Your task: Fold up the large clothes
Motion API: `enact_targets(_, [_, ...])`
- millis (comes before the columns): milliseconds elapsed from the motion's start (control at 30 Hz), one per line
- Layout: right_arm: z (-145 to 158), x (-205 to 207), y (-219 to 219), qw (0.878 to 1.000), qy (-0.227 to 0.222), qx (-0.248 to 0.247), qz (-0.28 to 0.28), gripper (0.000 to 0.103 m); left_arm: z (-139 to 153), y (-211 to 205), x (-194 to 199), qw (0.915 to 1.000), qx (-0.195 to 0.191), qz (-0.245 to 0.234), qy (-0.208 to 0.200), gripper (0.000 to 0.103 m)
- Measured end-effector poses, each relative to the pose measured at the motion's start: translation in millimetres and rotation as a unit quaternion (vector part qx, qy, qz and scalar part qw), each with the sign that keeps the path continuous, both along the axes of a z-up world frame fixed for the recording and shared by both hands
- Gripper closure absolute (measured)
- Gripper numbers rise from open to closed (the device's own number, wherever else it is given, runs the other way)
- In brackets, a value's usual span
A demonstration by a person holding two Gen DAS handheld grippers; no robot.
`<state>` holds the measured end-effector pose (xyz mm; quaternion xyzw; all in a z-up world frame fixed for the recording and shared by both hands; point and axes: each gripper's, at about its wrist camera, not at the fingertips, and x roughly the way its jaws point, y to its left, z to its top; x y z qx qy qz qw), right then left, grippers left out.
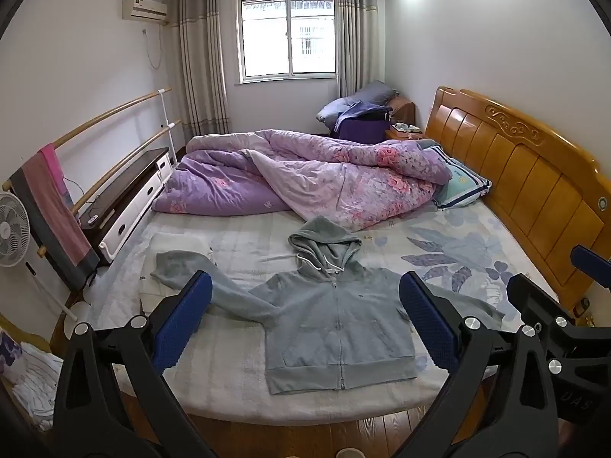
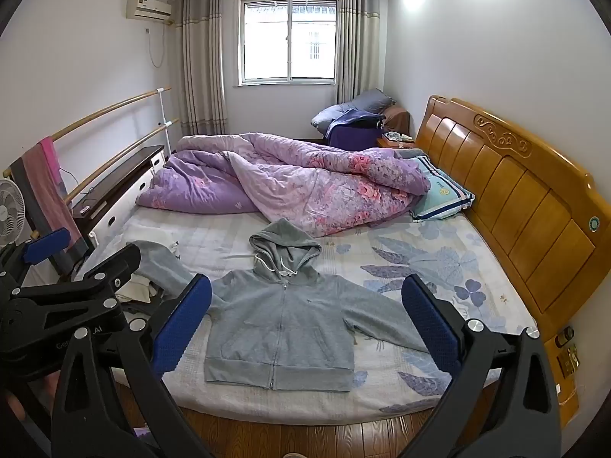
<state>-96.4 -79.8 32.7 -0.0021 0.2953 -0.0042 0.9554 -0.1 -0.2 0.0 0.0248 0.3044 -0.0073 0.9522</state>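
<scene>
Bedroom, wide bed with pale leaf-print sheet (image 1: 439,244): grey zip-up cotton hoodie (image 1: 336,320) lies flat near its foot edge, purple floral quilt (image 1: 305,175) bunched beyond. Left gripper (image 1: 305,324) and right gripper (image 2: 305,324) both gape wide, empty.

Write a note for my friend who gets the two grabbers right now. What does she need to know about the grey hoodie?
Left gripper: open, holding nothing, above the near edge of the bed.
Right gripper: open, holding nothing, beside the left one.
Grey hoodie: flat on the bed, front up, zipped, hood toward the purple quilt, both sleeves spread out to the sides.
Done: the hoodie is laid out flat.
Left: all the folding. No fold shows yet. A likely start is bringing the sleeves in over the body.
</scene>
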Motion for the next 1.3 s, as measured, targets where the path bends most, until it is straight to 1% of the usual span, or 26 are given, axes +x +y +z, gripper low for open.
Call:
enact_targets(433, [-1.0,-0.3,1.8,1.0,0.0,0.002,0.001,0.007,-0.3,3.0,1.3,1.0,-0.003,0.002,0.003,0.005])
enact_targets(733, [-1.0,1.3,3.2,1.0,0.004,0.003,0.001,0.007,0.3,-0.1,-0.3,1.0,-0.004,-0.002,0.003,0.005])
enact_targets(800, [-6.1,1.4,4.6,1.0,0.006,0.002,0.001,0.007,0.1,-2.1,0.4,1.0,-0.003,-0.001,0.001,0.005])
enact_targets(833, [-2.8,1.1,4.7,1.0,0.006,0.002,0.001,0.007,0.3,-3.3,0.1,1.0,-0.001,-0.001,-0.001,0.005])
enact_targets(1000, [-5.1,0.7,4.9,1.0,0.006,0.001,0.001,0.007,-7.9,-5.7,-0.4,1.0,-0.002,-0.002,0.0,0.005])
enact_targets(1300, [-7.7,0.7,5.5,1.0,0.008,0.001,0.001,0.007,-8.6,-1.2,1.4,1.0,-0.007,-0.004,0.004,0.005])
